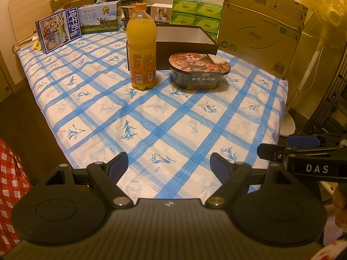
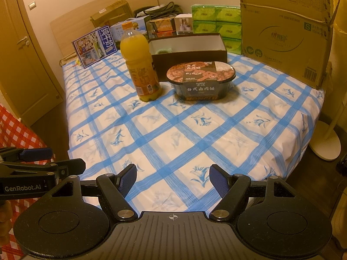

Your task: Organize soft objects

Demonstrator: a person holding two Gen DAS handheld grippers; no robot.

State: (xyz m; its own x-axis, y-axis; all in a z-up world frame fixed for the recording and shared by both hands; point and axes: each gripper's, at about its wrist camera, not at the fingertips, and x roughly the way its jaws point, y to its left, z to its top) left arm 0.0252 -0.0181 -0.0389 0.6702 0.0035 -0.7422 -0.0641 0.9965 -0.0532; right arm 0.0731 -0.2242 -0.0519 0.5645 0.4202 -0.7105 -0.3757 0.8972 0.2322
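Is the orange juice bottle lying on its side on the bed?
No, the orange juice bottle stands upright on the checked bed sheet, its orange cap on top, beside the instant meal bowl.

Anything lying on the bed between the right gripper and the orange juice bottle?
No. From the right gripper up to the orange juice bottle, only bare blue-checked bedsheet shows, clearest in the right wrist view; both jaws stand open with nothing between them.

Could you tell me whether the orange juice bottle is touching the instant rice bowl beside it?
Apart. The left wrist view shows bedsheet between the orange juice bottle and the instant rice bowl.
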